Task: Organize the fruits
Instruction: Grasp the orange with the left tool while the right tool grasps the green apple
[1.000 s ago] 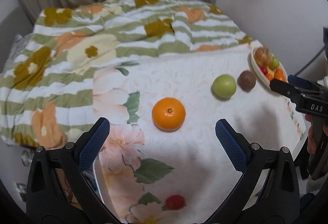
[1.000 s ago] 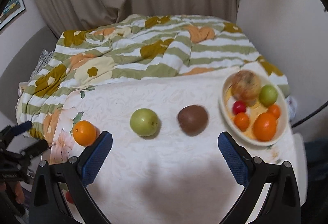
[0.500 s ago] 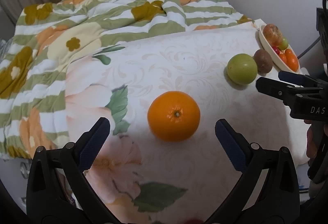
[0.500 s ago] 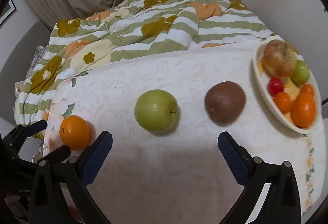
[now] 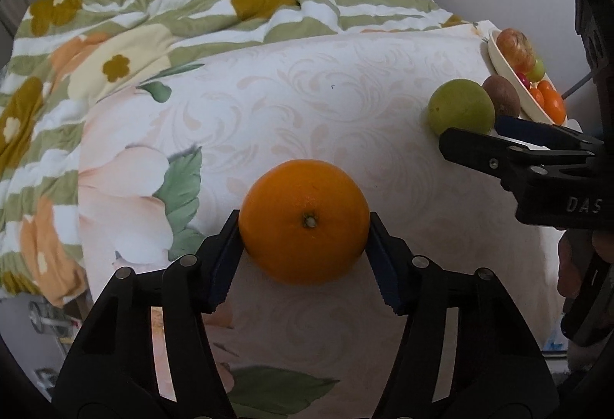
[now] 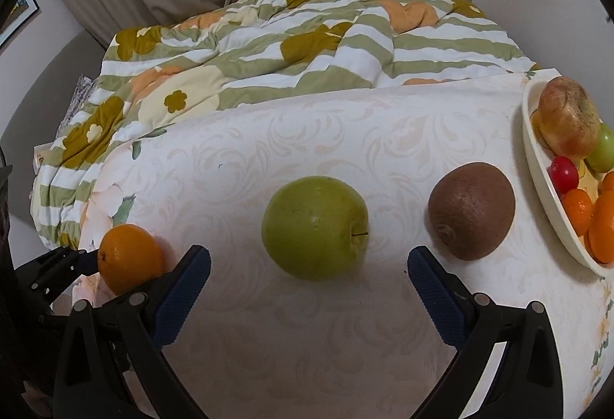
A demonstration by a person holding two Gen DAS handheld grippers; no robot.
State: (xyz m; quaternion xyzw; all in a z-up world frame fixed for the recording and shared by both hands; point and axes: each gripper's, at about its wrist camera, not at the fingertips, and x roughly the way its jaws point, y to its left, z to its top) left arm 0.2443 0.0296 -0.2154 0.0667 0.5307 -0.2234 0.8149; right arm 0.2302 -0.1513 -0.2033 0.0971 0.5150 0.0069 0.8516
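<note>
My left gripper (image 5: 305, 254) is shut on an orange (image 5: 305, 221) that rests on the white patterned cloth (image 5: 307, 104); the orange also shows in the right wrist view (image 6: 128, 258). My right gripper (image 6: 309, 288) is open, its fingers just short of a green apple (image 6: 314, 225), which also shows in the left wrist view (image 5: 460, 108). A brown kiwi (image 6: 472, 210) lies right of the apple. A cream plate (image 6: 545, 185) at the right edge holds several fruits.
A green striped floral blanket (image 6: 288, 47) lies bunched behind the cloth. Curtains hang at the back, and a wall stands to the right. The cloth's front edge drops off close to both grippers.
My left gripper has moved forward to the orange and closed on it. My right gripper has moved closer to the green apple and stays open.
</note>
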